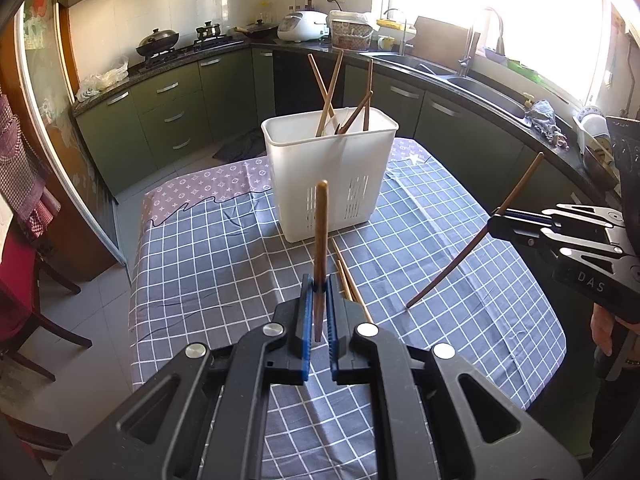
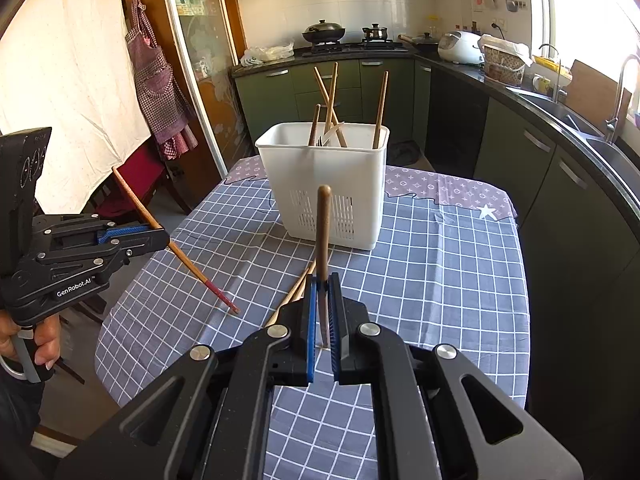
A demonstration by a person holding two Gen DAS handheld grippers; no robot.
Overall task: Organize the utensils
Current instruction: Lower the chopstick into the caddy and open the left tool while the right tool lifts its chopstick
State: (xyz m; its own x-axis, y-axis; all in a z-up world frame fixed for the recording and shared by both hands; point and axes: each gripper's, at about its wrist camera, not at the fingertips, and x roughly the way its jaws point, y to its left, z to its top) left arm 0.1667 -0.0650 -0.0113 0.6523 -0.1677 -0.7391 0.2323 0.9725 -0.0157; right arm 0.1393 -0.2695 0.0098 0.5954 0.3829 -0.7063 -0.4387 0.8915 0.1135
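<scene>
Two chopsticks were lifted at once: the left gripper [image 1: 319,286] had its fingers clamped on one [image 1: 321,240], the right gripper [image 2: 324,280] on another [image 2: 323,236]. Next, each likely needed tipping into the white holder [image 1: 328,176] mid-desk [image 1: 208,264], beyond the chopsticks still lying there [image 1: 352,286]

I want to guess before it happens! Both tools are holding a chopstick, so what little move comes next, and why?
Probably lift one tool over the white holder and let its chopstick drop in. Both tools are shut on a chopstick, the right one's too, and neither is over the holder's open top yet. Other chopsticks already stand inside, and two more wait on the checked cloth.
</scene>
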